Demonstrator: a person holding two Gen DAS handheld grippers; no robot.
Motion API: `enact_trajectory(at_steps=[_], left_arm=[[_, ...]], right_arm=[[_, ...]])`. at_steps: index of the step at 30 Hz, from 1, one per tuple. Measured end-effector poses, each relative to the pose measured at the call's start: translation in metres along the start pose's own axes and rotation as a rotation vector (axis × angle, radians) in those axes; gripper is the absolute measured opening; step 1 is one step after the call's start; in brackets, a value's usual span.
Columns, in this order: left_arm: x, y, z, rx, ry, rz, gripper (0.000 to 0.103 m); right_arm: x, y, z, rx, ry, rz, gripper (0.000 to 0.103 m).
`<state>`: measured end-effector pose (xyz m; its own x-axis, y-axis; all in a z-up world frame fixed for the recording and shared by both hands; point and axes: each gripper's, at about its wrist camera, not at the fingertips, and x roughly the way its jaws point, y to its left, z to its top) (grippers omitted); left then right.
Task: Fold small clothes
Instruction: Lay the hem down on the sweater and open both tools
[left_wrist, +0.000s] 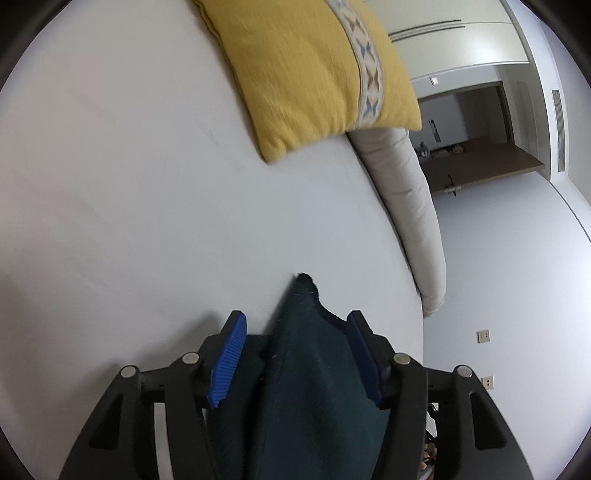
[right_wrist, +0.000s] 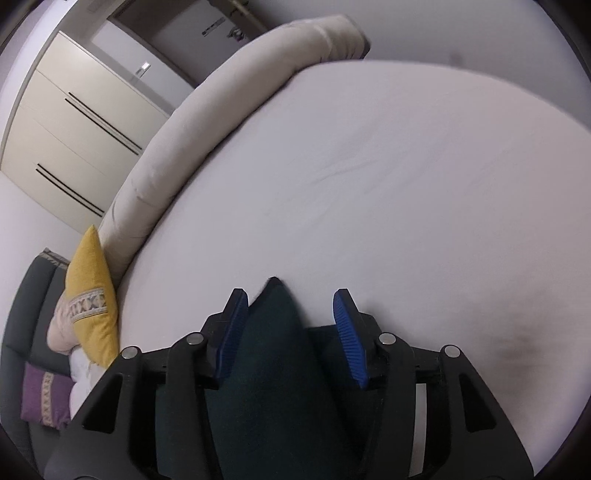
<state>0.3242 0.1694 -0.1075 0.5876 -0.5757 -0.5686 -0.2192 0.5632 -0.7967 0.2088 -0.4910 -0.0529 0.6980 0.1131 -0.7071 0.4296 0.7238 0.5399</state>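
Note:
A dark green garment (left_wrist: 310, 369) lies between the blue-padded fingers of my left gripper (left_wrist: 295, 321), its corner poking forward over the white bed sheet (left_wrist: 129, 203). The jaws stand apart; the cloth rests against the right pad and clear of the left one. In the right wrist view another corner of the dark green garment (right_wrist: 273, 350) sits between the fingers of my right gripper (right_wrist: 290, 299). Those jaws also stand apart, with the cloth against the left pad and a gap to the right pad.
A yellow cushion (left_wrist: 310, 70) with a patterned band lies on the bed ahead of the left gripper. A beige padded bed edge (right_wrist: 207, 122) curves along the mattress. A purple cushion (right_wrist: 44, 402) and a wardrobe (right_wrist: 74, 122) are at the left.

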Motion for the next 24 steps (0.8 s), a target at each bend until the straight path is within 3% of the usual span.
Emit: enact_trajectory(at_steps=[6, 12, 14, 16, 20, 24], left_arm=[[-0.022, -0.030, -0.023, 0.140, -0.087, 0.089, 0.059], [0.020, -0.092, -0.062, 0.411, -0.052, 0.142, 0.060], [0.041, -0.095, -0.073, 0.480, -0.050, 0.210, 0.060], [0.062, -0.076, -0.077, 0.456, -0.010, 0.268, 0.060], [0.061, -0.057, -0.080, 0.509, -0.030, 0.267, 0.044], [0.056, -0.049, -0.080, 0.529, -0.028, 0.271, 0.040]], right_arm=[[-0.008, 0.037, -0.031, -0.154, 0.062, 0.055, 0.047], [0.024, 0.106, -0.083, -0.297, 0.199, 0.196, 0.047], [0.044, 0.115, -0.097, -0.311, 0.252, 0.196, 0.047], [0.061, 0.110, -0.103, -0.298, 0.280, 0.178, 0.041], [0.062, 0.064, -0.094, -0.179, 0.256, 0.255, 0.020], [0.054, 0.012, -0.057, -0.059, 0.162, 0.231, 0.017]])
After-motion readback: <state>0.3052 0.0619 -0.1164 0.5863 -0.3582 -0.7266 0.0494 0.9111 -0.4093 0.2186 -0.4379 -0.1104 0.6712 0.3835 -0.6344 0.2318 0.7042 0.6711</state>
